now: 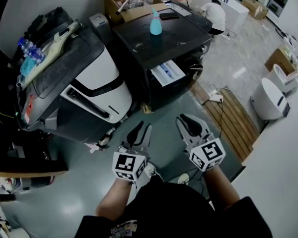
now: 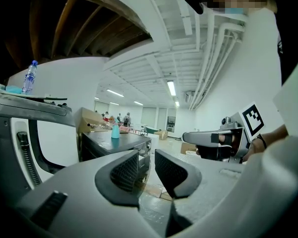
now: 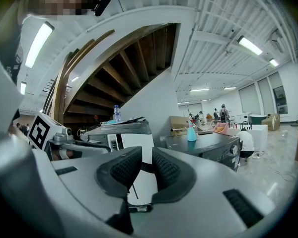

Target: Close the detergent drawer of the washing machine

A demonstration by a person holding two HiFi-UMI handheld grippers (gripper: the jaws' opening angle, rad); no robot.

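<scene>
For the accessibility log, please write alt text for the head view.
Seen from above, a person holds a left hand-held gripper and a right hand-held gripper, both open and empty, over a grey floor. Ahead stands a black washing machine with its white detergent drawer pulled out and a teal bottle on top.

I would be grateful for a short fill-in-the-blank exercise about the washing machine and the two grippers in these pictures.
The detergent drawer of the black washing machine stands ____.
The blue bottle stands on ____ of that machine.
Between the jaws of the left gripper and of the right gripper there is ____.
Missing words: open; top; nothing.
</scene>
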